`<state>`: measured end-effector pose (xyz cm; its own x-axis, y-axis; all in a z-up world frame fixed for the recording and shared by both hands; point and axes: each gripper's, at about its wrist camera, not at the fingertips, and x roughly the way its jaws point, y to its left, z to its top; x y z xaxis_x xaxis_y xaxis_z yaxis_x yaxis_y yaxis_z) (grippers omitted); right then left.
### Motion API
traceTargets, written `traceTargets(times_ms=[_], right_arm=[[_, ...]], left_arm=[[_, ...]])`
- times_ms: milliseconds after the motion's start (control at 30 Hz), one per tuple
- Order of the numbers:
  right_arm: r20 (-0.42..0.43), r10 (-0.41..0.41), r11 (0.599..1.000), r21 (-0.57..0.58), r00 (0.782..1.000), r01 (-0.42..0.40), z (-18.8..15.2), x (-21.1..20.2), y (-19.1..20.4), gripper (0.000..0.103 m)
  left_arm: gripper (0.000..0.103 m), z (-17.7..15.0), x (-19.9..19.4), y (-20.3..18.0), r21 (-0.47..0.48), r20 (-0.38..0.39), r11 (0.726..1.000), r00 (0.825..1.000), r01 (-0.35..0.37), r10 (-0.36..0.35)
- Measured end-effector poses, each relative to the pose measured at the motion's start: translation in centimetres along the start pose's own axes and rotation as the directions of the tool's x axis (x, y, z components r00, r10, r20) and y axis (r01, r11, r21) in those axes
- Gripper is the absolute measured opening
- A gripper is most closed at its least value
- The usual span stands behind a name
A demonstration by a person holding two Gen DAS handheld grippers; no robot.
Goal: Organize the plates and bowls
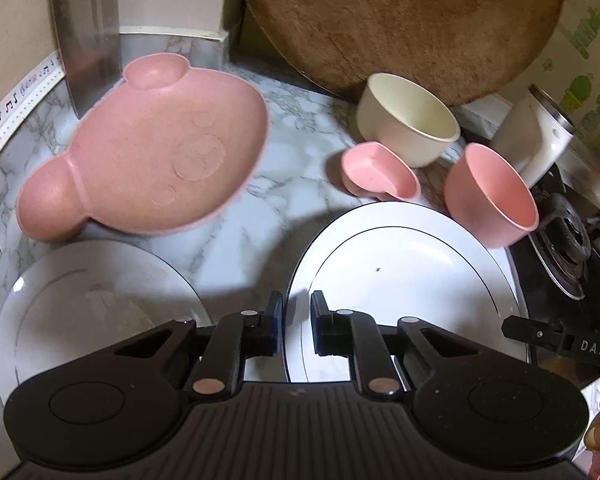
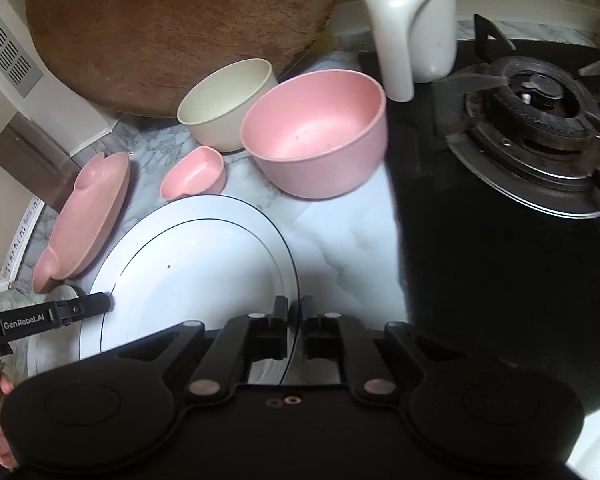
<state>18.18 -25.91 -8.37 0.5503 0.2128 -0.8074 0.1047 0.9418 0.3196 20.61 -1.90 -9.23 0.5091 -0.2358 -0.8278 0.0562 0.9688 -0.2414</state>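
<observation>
Both hand-held grippers are gripping one white plate [image 1: 400, 272], which is lying at the near edge of the marble countertop [image 1: 292, 152], beside the black hob [image 2: 500, 260]. The left gripper [image 1: 296, 320] is straddling the plate's left rim, its jaws drawn in around the thin edge, though a gap is showing beside one pad; the right gripper [image 2: 295, 322] is pinching the right rim, jaws nearly meeting on it. The plate is thus lying directly between the two grippers, each hand equally near its own side, so the coming lift is depending on both rims rising level. A second, greyer plate [image 1: 100, 312] is lying just left of the held one, at the near left of the countertop, and appears a likely stacking target. Farther back are sitting a pink bear-shaped dish [image 1: 152, 152], a small pink heart-shaped dish [image 1: 380, 176], a pink bowl [image 1: 492, 200] and a cream bowl [image 1: 408, 120], before a round wooden board [image 1: 400, 20]. The held plate's near edge is hidden under the gripper bodies, and whether the left pads are fully pressing is hard to make out.
</observation>
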Motion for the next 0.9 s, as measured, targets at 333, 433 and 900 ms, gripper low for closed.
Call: traceTargets(times_ms=[333,433,900], right_arm=[[-0.02,-0.02,1.0,-0.019,1.0,0.019,-2.2,-2.8,-2.7,0.007],[-0.027,-0.021,1.0,-0.012,0.999,0.02,-2.8,-3.6,-3.5,0.007],[-0.011,-0.047,0.998,-0.033,0.999,0.047,-4.0,-4.9,-4.2,0.008]], left_arm=[[0.014,-3.0,-1.0,-3.0,0.06,-0.009,0.998,0.999,0.038,-0.037],[0.014,-3.9,-1.3,-3.8,0.08,-0.019,0.996,0.999,0.045,-0.044],[0.014,-5.9,-2.1,-5.4,0.123,-0.027,0.991,0.998,0.061,-0.059]])
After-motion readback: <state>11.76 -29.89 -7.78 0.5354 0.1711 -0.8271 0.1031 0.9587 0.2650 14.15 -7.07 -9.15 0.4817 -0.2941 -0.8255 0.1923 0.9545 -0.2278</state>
